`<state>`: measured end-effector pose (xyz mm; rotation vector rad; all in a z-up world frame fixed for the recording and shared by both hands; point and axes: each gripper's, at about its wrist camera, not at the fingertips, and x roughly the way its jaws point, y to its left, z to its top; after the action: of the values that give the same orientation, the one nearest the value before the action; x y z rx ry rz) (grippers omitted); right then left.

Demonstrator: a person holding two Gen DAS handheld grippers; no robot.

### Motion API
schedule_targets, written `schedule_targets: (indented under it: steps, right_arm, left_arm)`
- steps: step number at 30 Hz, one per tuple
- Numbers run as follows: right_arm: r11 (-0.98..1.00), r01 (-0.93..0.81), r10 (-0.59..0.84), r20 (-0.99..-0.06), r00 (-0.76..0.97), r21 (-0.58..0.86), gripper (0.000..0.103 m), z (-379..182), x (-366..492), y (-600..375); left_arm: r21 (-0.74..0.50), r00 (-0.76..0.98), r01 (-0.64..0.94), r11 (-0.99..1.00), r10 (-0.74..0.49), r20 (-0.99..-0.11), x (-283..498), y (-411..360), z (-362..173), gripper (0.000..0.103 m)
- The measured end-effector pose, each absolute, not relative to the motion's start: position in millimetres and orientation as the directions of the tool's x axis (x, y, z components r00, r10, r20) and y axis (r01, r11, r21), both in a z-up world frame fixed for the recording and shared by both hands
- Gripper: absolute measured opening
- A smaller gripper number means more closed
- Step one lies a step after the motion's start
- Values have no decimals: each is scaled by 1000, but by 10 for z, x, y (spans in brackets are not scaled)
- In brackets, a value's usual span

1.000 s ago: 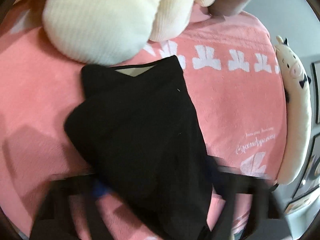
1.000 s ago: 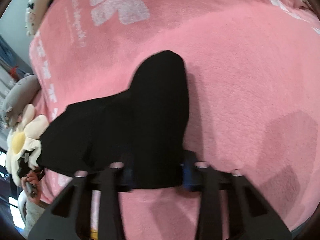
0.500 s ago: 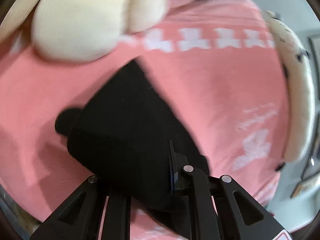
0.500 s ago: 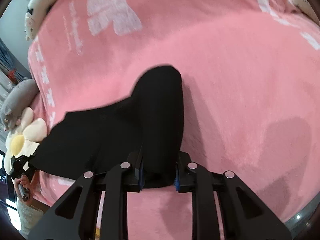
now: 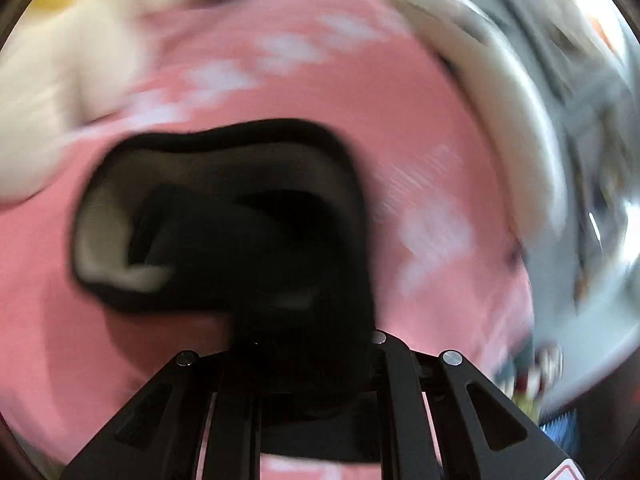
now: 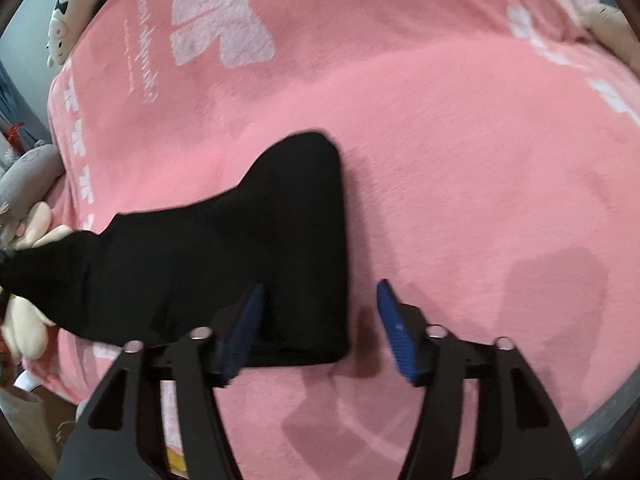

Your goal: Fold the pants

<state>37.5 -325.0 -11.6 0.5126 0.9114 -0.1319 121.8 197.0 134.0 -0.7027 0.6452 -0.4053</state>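
Observation:
Black pants lie partly folded on a pink blanket. My right gripper hovers over their near folded end. Its jaws are opening, the blue pads stand apart, and the cloth's right edge lies loose between them, not pinched. In the blurred left wrist view my left gripper is shut on the other end of the pants. That end is held up off the blanket and curls open, showing a pale inner lining. The cloth hides the left fingertips.
Plush toys ring the bed: a cow plush at the far left corner, a grey one and a cream flower plush at the left edge. A long white plush lies along the blanket's right side. The bed's edge is lower right.
My right gripper has let go of the folded end, and its pads now stand wide apart. My left gripper has risen and rolled with its end of the pants, which now hangs curled open.

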Motion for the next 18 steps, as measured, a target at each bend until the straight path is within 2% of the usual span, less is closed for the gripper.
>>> schedule_targets:
  steps: [2, 5, 7, 9, 11, 13, 15, 17, 18]
  right_arm:
    - [863, 336, 88, -767, 636, 377, 68, -60, 309, -3310]
    - [855, 347, 77, -756, 650, 386, 71, -16, 248, -3372]
    - [855, 342, 81, -750, 656, 391, 71, 14, 207, -3392]
    - [856, 333, 85, -742, 665, 396, 71, 52, 164, -3400]
    - [865, 311, 94, -735, 671, 394, 71, 104, 154, -3384]
    - [875, 277, 116, -728, 676, 397, 71, 164, 221, -3320]
    - [875, 232, 164, -712, 682, 424, 71, 211, 296, -3212]
    - [868, 186, 224, -697, 681, 461, 71, 237, 396, -3095]
    - [859, 162, 261, -689, 676, 485, 71, 243, 458, -3019]
  left_arm:
    - [-662, 675, 243, 709, -614, -409, 1165, 1435, 1450, 12]
    - [-624, 476, 332, 707, -697, -537, 1175, 470, 1090, 24]
    - [-637, 347, 267, 723, -688, -637, 1209, 136, 624, 28]
    - [-659, 251, 191, 727, -685, -684, 1199, 11, 248, 28]
    - [-696, 194, 168, 698, -715, -671, 1156, -4, 96, 29]
    - [-676, 220, 203, 708, -706, -673, 1062, 43, 159, 35]
    - [-631, 308, 242, 737, -675, -670, 992, 150, 327, 54]
    - [-626, 360, 257, 736, -674, -645, 952, 263, 442, 62]
    - [-632, 383, 259, 730, -679, -627, 915, 346, 504, 62]
